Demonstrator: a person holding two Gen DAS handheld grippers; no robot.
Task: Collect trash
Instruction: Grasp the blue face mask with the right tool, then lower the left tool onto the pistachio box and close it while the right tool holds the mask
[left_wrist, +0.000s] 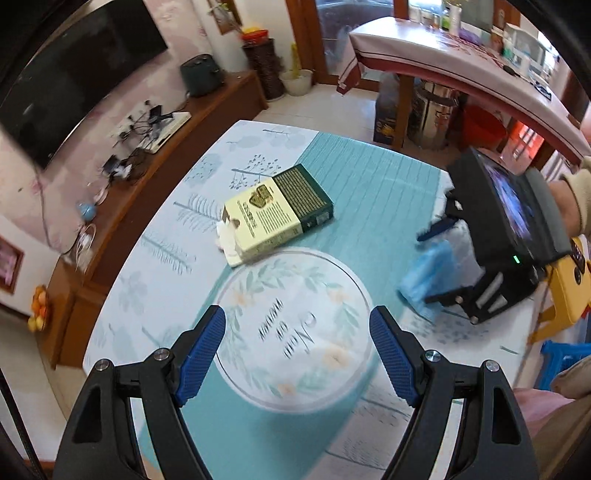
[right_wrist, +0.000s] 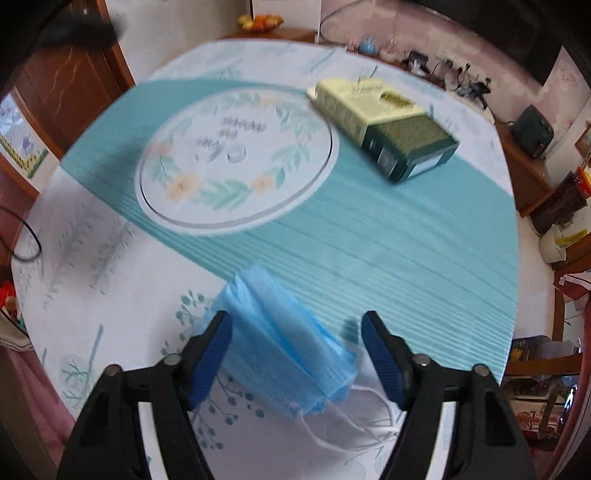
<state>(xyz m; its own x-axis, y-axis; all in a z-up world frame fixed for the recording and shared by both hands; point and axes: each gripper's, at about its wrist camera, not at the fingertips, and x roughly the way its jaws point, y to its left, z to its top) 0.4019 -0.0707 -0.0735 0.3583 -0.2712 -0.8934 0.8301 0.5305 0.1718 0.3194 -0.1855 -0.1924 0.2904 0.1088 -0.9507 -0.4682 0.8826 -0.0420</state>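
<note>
A crumpled blue face mask (right_wrist: 284, 347) with white ear loops lies on the near part of the round table's teal and white cloth (right_wrist: 369, 251). My right gripper (right_wrist: 295, 321) points down over it, jaws open on either side of the mask; the right pad stands clear of it. The left wrist view shows the same mask (left_wrist: 428, 280) under the right gripper (left_wrist: 432, 264). My left gripper (left_wrist: 297, 332) hovers open and empty above the floral circle (left_wrist: 295, 332) printed mid-table. A cream and green tissue box (left_wrist: 277, 210), also seen from the right wrist (right_wrist: 384, 125), lies flat with white tissue poking out.
A wooden TV cabinet (left_wrist: 155, 147) with cables and a dark TV (left_wrist: 74, 85) runs along one side of the table. A second cloth-covered table (left_wrist: 461, 62) with bottles stands beyond. Yellow (left_wrist: 565, 291) and blue (left_wrist: 565, 362) stools sit by the table's edge. A gloved hand (left_wrist: 576, 192) holds the right gripper.
</note>
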